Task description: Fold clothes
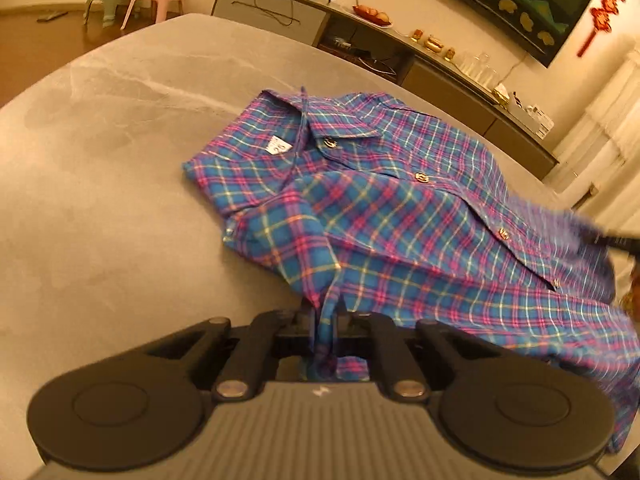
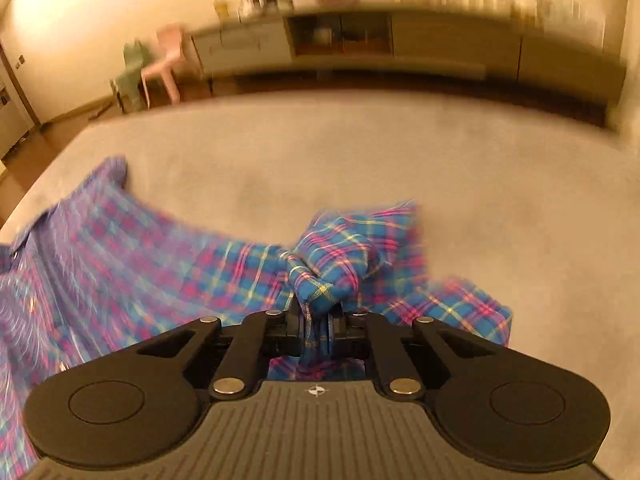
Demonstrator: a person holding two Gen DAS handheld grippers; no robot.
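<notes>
Grey table (image 1: 100, 168) (faintly veined) under a plaid shirt (image 1: 400, 208).

Warm, yellowish indoor light tints both views, dim and even, with soft shadows. The left wrist view is mostly sharp, though the blue-and-pink plaid button-up shirt (image 1: 400, 216) smears toward the grey stone-look table's (image 1: 100, 152) right edge. The right wrist view is motion-blurred throughout. Fisheye bending curves the long grey sideboard (image 2: 400, 44).

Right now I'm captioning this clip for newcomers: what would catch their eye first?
The bright blue-and-pink plaid shirt, spread buttoned-up across the grey table. Next, both grippers pinching its fabric: the left gripper near the bottom of its view, the right gripper holding a bunched fold.
</notes>
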